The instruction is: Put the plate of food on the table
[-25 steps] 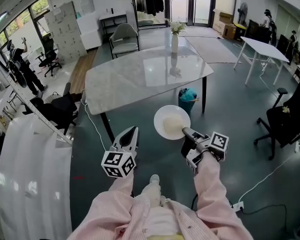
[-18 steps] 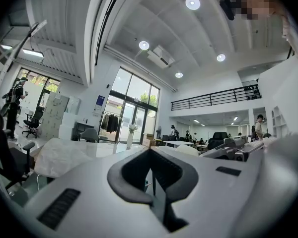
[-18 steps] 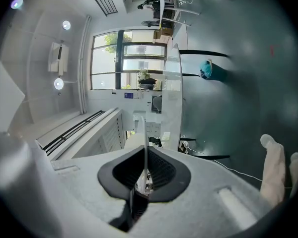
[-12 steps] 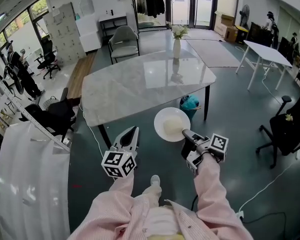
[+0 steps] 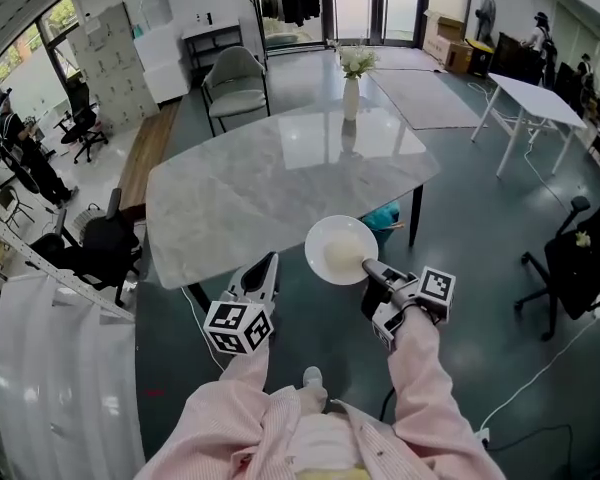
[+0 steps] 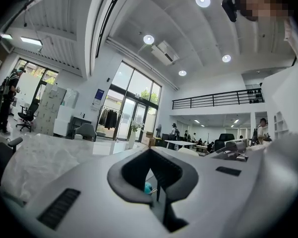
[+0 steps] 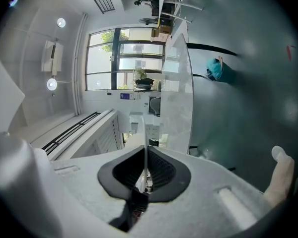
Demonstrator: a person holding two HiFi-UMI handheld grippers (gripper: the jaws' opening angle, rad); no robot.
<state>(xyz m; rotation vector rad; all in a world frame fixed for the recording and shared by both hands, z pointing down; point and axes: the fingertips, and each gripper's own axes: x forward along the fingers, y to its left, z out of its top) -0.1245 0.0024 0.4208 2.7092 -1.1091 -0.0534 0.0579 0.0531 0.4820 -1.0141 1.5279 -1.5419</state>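
The right claw (image 5: 366,265) is clamping the near rim of the plate (image 5: 342,249); in the right gripper view the claw (image 7: 145,175) is showing its jaws drawn narrow, with the plate (image 7: 145,143) standing edge-on between the dark pads. The plate is reaching forward from the claw, held level in the air, and it is carrying a pale heap of food (image 5: 345,257) near its middle. Its far rim is overlapping the near edge of the desk (image 5: 270,178) in the head view, though whether it is hanging over the top or just short of it cannot be told. A teal bin (image 5: 385,216) is sitting on the floor just beyond the plate, under the desk's edge. Further ahead of the claw, at the desk's far side, a white vase of flowers (image 5: 351,88) is standing upright.

To the left of the right claw, the left claw (image 5: 264,268) is pointing towards the same edge of the desk. In the left gripper view the left claw (image 6: 151,175) is keeping its jaws close together with nothing gripped between them. Behind both claws, pink sleeves (image 5: 420,378) are running back to the person, and a shoe (image 5: 311,377) is showing on the floor between the arms.
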